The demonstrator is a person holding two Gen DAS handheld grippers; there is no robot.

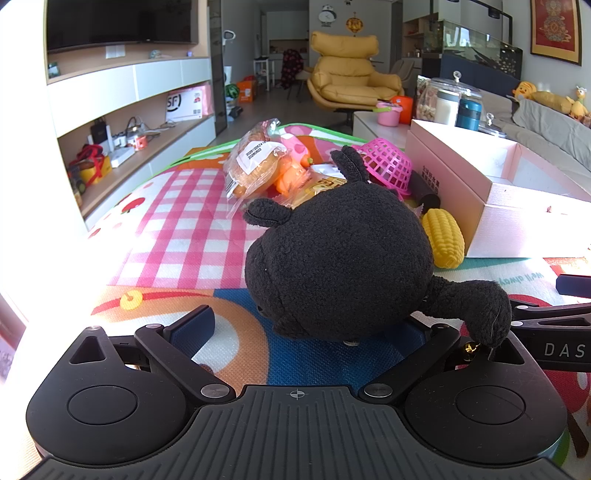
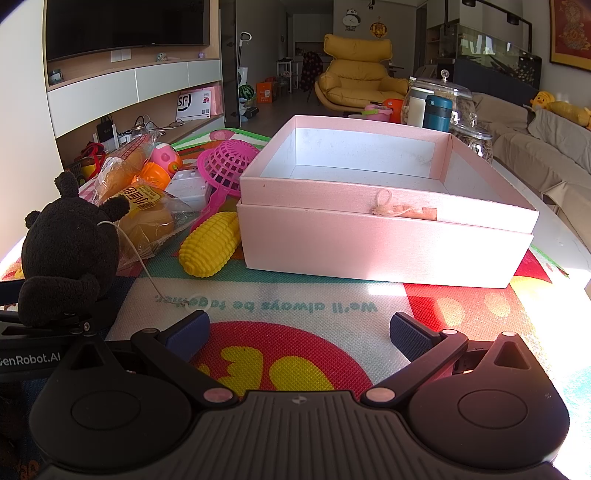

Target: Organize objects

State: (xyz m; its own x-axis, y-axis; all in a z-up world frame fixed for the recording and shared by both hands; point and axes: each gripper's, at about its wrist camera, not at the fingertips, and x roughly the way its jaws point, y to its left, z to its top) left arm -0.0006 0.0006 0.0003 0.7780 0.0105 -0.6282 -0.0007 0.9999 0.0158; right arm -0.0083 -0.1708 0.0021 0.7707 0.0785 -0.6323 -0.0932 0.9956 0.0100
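Round black fuzzy plush toy (image 1: pixel 338 258) with small ears.

Far back, a yellow armchair (image 2: pixel 354 79) by the wall clock (image 2: pixel 351 17). Dark television (image 1: pixel 122 22) up left, cluttered shelf (image 1: pixel 122 144) beneath. Glass jars (image 2: pixel 448 98) and a teal bottle (image 2: pixel 437 112) right, sofa (image 2: pixel 539 147) beyond with yellow plush ducks (image 1: pixel 546 98).

plush toy (image 1: pixel 338 258): black, fuzzy, round body, lying on play mat, left of box
toy corn (image 2: pixel 210 243): yellow plastic cob, on its side, touching box's front-left corner
box (image 2: pixel 388 236): pink, open top, white inside, looks empty
basket (image 2: pixel 225 166): pink plastic mesh, tipped over, just beside box's left wall
bread packs (image 2: pixel 147 210): clear wrappers, piled behind plush
orange and pink toys (image 2: pixel 162 166): in pile behind bread
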